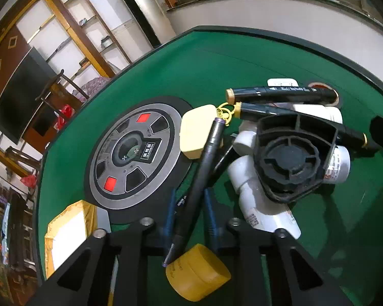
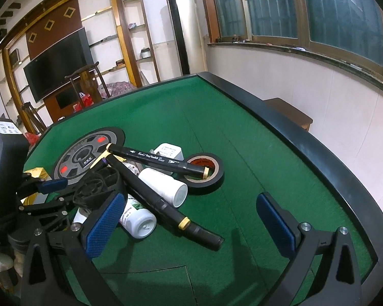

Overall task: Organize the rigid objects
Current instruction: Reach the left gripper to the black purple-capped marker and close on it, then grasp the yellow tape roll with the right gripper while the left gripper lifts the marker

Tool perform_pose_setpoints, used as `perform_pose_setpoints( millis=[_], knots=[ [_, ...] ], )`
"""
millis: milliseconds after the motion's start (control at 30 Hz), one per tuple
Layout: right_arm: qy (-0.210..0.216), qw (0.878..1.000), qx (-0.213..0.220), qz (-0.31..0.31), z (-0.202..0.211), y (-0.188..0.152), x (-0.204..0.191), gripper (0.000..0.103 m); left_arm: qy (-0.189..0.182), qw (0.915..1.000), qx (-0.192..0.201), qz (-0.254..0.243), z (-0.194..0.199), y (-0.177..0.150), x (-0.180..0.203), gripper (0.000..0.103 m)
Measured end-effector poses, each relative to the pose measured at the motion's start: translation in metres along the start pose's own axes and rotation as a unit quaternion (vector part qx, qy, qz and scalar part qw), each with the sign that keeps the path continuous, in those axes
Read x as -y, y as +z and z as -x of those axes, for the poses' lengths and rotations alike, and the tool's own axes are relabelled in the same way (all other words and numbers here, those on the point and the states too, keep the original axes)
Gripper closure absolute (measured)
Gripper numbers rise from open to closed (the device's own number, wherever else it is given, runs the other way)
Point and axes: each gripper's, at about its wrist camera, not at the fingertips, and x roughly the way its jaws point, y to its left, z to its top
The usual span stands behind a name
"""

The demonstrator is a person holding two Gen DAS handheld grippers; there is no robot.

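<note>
1. Holding a dark pen [image 1: 204, 168], the left gripper [image 1: 189, 219] was clamped on the barrel between its blue pads [image 1: 169, 216]. The pen ran forward along the fingers, its near tip touching or just above a yellow tub [image 1: 196, 272].
2. The right gripper [image 2: 191, 224] stood spread wide and empty over bare green felt [image 2: 242, 132]; this position probably kept it clear of the pile until needed.
3. The remaining objects lay heaped together near the table's round centre disc [image 1: 132, 153]: two black markers [image 2: 155, 162] crossed over white bottles [image 2: 166, 188], one marker end resting on a tape roll [image 2: 206, 176].
4. A black ribbed part [image 1: 291, 158] rested on a white pipe fitting [image 1: 258, 199], with a cream block [image 1: 198, 130] just beside the pen.
5. A yellow box [image 1: 69, 229] sat at the left edge, likely the receptacle. Whether the pen was leaving or joining the pile could not be told.
</note>
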Motion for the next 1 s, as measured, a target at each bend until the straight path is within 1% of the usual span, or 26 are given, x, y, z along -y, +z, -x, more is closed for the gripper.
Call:
perform_pose_setpoints(
  millis=[33, 100, 167, 200, 267, 333, 433, 600, 767, 833, 867, 933, 1000],
  knots=[
    [0.000, 1.000, -0.001, 0.000, -0.001, 0.000, 0.000, 0.000, 0.001, 1.0000, -0.001, -0.003, 0.000, -0.001, 0.002, 0.088],
    [-0.001, 1.000, -0.005, 0.000, -0.002, 0.000, 0.000, 0.000, 0.005, 1.0000, -0.003, -0.007, 0.001, -0.002, 0.006, 0.089],
    [-0.002, 1.000, -0.007, 0.000, -0.003, 0.000, 0.000, 0.000, 0.007, 0.9999, -0.001, -0.008, 0.004, -0.003, 0.008, 0.093],
    [-0.002, 1.000, -0.007, 0.000, -0.004, -0.001, 0.000, 0.000, 0.003, 1.0000, -0.001, -0.005, 0.006, -0.003, 0.008, 0.100],
    [-0.004, 1.000, -0.009, 0.000, -0.004, -0.001, 0.000, 0.000, -0.013, 0.9998, 0.000, 0.012, 0.011, -0.003, 0.003, 0.101],
    [-0.006, 1.000, -0.011, -0.001, -0.005, 0.000, 0.000, 0.000, -0.032, 0.9990, 0.008, 0.031, 0.020, -0.004, -0.004, 0.101],
    [-0.009, 1.000, -0.014, -0.001, -0.006, -0.001, 0.000, 0.000, -0.050, 0.9971, 0.022, 0.053, 0.036, -0.009, -0.017, 0.101],
    [-0.014, 1.000, -0.020, -0.001, -0.008, -0.001, 0.000, 0.000, -0.078, 0.9906, 0.040, 0.105, 0.062, -0.031, -0.046, 0.101],
    [-0.016, 1.000, -0.027, -0.001, -0.010, -0.001, 0.000, 0.000, -0.107, 0.9788, 0.062, 0.163, 0.090, -0.065, -0.079, 0.101],
    [-0.006, 1.000, -0.027, 0.004, -0.009, -0.001, -0.002, 0.000, -0.114, 0.9737, 0.066, 0.186, 0.099, -0.081, -0.090, 0.101],
    [0.005, 1.000, -0.023, 0.012, -0.006, 0.000, -0.005, 0.000, -0.121, 0.9710, 0.066, 0.195, 0.102, -0.089, -0.094, 0.101],
    [0.039, 0.998, -0.023, 0.034, 0.003, 0.002, -0.018, 0.000, -0.130, 0.9683, 0.066, 0.203, 0.106, -0.100, -0.099, 0.100],
    [0.092, 0.994, -0.042, 0.050, 0.008, 0.003, -0.039, 0.000, -0.130, 0.9664, 0.066, 0.212, 0.107, -0.108, -0.100, 0.100]
  ],
)
